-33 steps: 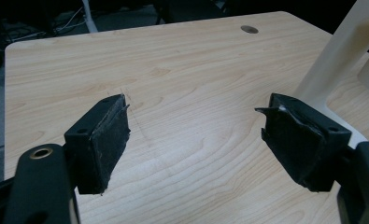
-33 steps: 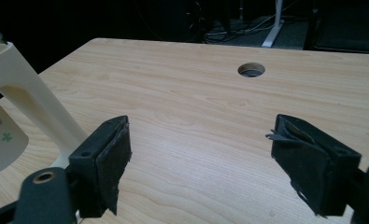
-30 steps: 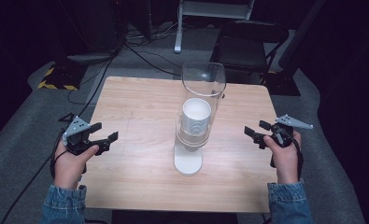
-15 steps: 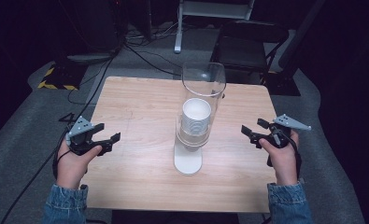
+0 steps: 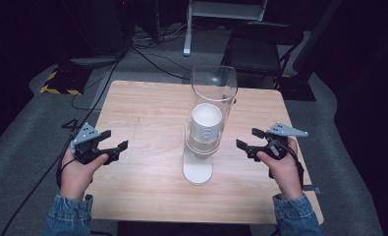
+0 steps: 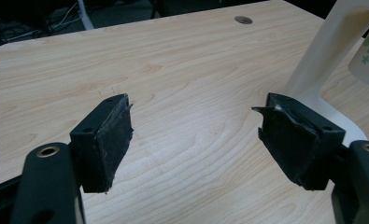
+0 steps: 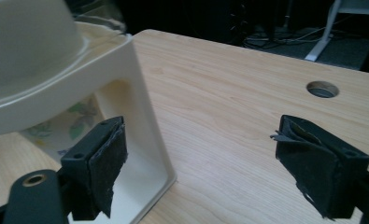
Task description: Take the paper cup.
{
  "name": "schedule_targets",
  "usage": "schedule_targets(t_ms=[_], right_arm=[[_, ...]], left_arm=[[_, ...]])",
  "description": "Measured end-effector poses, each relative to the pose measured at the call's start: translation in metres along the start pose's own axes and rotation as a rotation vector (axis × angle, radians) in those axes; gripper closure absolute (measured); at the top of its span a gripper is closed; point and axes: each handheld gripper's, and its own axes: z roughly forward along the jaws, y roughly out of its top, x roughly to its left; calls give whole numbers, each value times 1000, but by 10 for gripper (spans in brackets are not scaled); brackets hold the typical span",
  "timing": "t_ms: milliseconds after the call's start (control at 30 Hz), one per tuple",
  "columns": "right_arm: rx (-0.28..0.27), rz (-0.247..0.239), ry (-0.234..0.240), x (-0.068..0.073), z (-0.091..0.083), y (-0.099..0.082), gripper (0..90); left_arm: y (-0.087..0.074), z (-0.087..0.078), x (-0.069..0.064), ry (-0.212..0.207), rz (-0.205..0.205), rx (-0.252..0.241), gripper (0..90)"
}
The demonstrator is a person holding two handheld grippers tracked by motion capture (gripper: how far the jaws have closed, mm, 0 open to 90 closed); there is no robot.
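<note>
A cup dispenser stands mid-table: a clear tube (image 5: 213, 88) holds a stack of white paper cups (image 5: 206, 123) on a white stand (image 5: 197, 169). My left gripper (image 5: 117, 139) hovers open at the table's left, apart from the stand, nothing between its pads (image 6: 194, 116); the stand's leg (image 6: 322, 60) rises to its right. My right gripper (image 5: 245, 138) is open close to the stand's right side. Its jaws have just been opening, with nothing between them (image 7: 198, 135). The stand's frame (image 7: 140, 93) and a flower-printed cup (image 7: 74, 123) lie just ahead of its left jaw.
The wooden table (image 5: 147, 108) has a round cable hole (image 7: 322, 88) near its far edge. A dark chair (image 5: 265, 39) and floor cables (image 5: 147, 54) lie beyond the table. Grey carpet surrounds it.
My right gripper has moved left, closer to the dispenser stand. The left gripper has stayed where it was.
</note>
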Motion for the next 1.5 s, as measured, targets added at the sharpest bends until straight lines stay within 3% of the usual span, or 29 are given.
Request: schedule_targets(t_ms=[400,533,733,1000,1033,1167,1500], right_arm=[[44,-80,103,31,12,3,168],[76,-116,163,45,22,1,161],[85,-133,235,61,37,-4,160],[51,-131,239,69,53,-10,159],[22,-111,227,71,57,-11,159],[-1,-94,232,73,65,-15,161],[-48,-110,233,78,82,-23,174]], left_arm=[[-1,2,-1,-6,-1,6,252],[-1,3,-1,-11,0,10,252],[-2,4,0,-14,-2,14,252],[-3,5,1,-16,-3,16,252],[-4,6,1,-15,-5,17,252],[-5,7,2,-17,-7,23,252],[-7,8,4,-17,-13,25,252]])
